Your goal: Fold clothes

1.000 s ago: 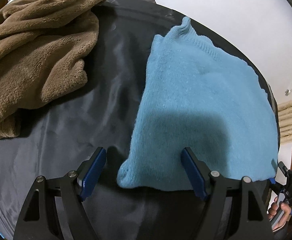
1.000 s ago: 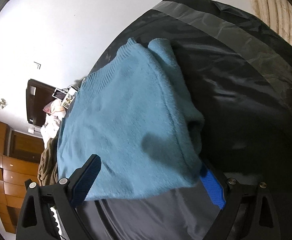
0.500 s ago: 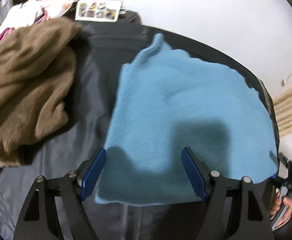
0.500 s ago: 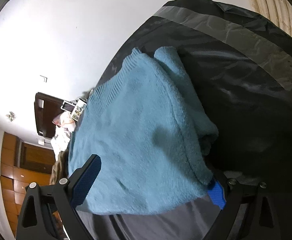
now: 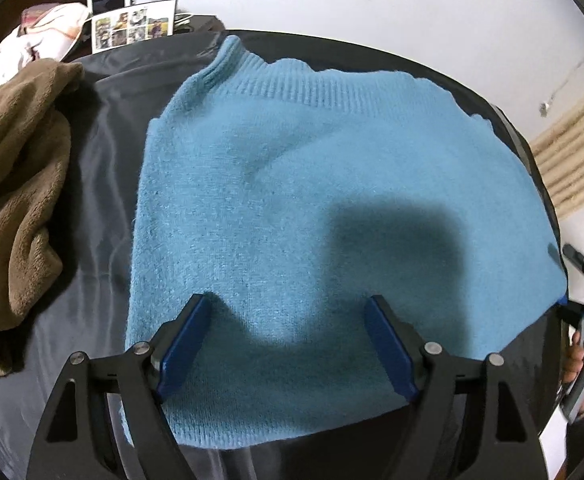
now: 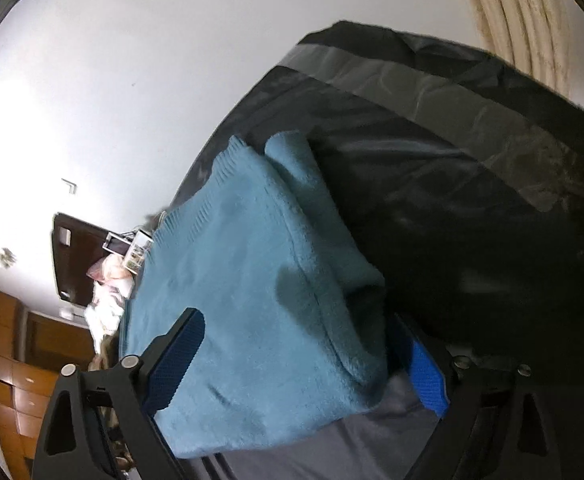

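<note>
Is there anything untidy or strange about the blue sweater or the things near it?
The blue sweater lies mostly flat, but one corner of its ribbed hem sticks up, and in the right wrist view a thick fold bulges out along its side. The brown garment beside it is still a crumpled heap.

left tongs (image 5: 287,344): jaws wide, opening | right tongs (image 6: 304,360): jaws wide

One blue sweater (image 5: 312,208), one brown blanket (image 5: 11,200).
</note>
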### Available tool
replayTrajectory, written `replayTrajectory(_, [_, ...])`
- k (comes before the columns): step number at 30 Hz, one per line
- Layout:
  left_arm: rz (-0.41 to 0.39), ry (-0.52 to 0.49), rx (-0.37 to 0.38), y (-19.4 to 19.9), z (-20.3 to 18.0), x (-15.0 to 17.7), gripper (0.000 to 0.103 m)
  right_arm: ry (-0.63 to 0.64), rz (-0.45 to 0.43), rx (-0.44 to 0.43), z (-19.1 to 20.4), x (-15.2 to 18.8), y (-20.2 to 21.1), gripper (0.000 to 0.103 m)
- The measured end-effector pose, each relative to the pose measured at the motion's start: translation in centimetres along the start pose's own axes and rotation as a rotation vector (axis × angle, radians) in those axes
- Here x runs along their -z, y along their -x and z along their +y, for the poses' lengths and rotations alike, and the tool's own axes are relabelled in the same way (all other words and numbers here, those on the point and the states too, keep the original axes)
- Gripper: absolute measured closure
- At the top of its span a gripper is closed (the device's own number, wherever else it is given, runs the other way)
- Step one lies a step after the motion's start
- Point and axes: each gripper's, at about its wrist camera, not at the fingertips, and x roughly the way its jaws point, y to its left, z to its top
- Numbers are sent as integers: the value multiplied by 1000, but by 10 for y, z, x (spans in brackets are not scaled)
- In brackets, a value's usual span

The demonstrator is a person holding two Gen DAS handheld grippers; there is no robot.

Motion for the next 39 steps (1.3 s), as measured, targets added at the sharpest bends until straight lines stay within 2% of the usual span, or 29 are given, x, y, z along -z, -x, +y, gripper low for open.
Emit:
replayTrajectory(4, [-4,-24,-19,-4,-7,-1,16,37,42,-17,7,3,-5,10])
replayTrajectory(7, [-6,-38,-36,-3,-5,2,15,50,76,-49,13,4,-11,16])
replayTrajectory(10, [-11,-56,-54,-4,-5,4,15,50,109,-67,14,3,-20,37])
replayTrajectory(11, [-11,-58,-59,-4,-5,4,15,53,118,-63,14,3,-21,53])
replayTrajectory(12, [-12,-58,-64,-4,-5,6,15,56,128,-59,13,2,-23,63])
replayTrajectory(15, [-10,-48,-78,-3,-6,9,15,47,156,-52,9,-1,-23,68])
replayTrajectory(18, [-2,-46,-103,-1,-10,15,15,93,168,-21,14,-4,-19,74])
replayTrajectory(23, [22,-61,-150,1,-23,31,14,142,161,3,16,-7,-4,78])
replayTrajectory(28, [43,-119,-194,0,-52,54,14,172,158,30,12,-10,4,79])
replayTrajectory(39, [88,-200,-132,10,-121,118,14,149,153,75,-50,-2,76,79])
